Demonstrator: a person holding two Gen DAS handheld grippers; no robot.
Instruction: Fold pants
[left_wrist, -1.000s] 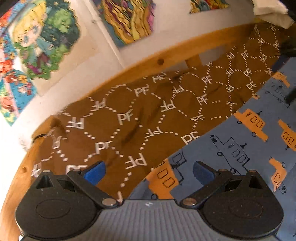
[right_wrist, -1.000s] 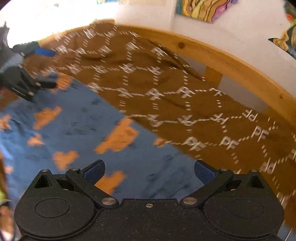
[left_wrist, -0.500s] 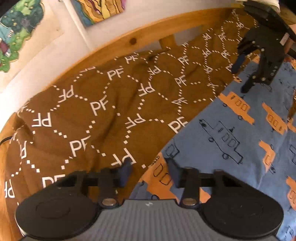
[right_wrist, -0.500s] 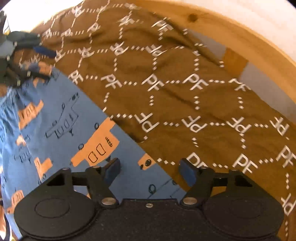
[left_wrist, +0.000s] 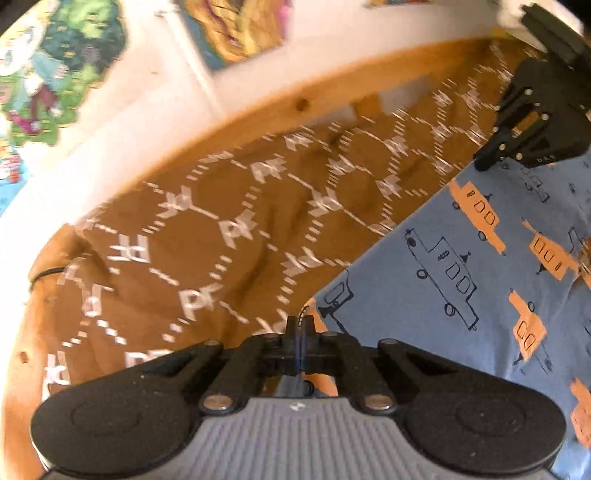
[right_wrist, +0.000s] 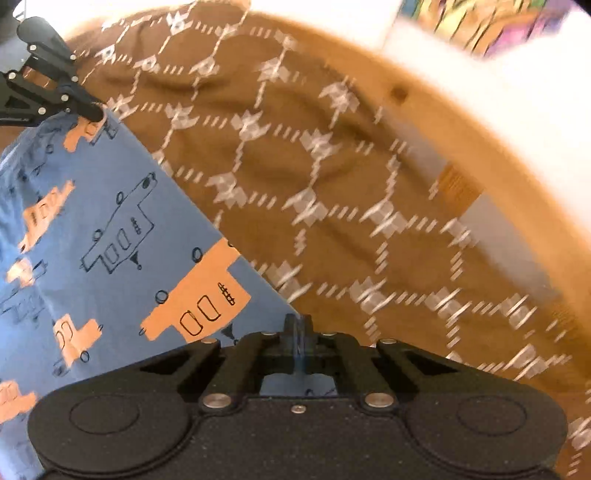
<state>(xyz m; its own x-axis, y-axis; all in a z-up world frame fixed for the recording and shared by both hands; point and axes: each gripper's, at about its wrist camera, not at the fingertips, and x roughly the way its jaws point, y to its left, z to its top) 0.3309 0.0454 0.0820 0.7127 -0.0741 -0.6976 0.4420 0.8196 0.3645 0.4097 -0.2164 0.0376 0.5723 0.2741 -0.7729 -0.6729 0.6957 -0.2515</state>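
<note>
We've got both tools clamped on the blue cotton pants w/ orange and outlined truck print (left_wrist: 461, 266), which lie flat on the brown bedspread w/ white dashed hexagons and "PF" letters (left_wrist: 229, 229), over on the side of the bed away from the curved wooden bed rail (left_wrist: 295, 107).

Left gripper (left_wrist: 300, 325): jaws have just been closing and are now pressed fully together, w/ a thin bit of the pants' edge pinched between the pads. Right gripper (right_wrist: 298, 326): same, jaws have just been closing and are now fully together on the blue fabric at its edge. In the left wrist view the right gripper shows far up the same edge; in the right wrist view the left gripper (right_wrist: 88, 110) sits at the far corner of it.

Key relation as we read it: the straight pants edge facing the bed rail runs from one gripper to the other, so the two grips sit at opposite ends of that one edge. The rest of the cloth lies on the side away from the rail. So the fold prob. means lifting that edge and carrying it over the cloth, both hands level and together. Neither hand is nearer; each owns its own end. Risk: thin pinch, could slip if one hand pulls ahead.
</note>
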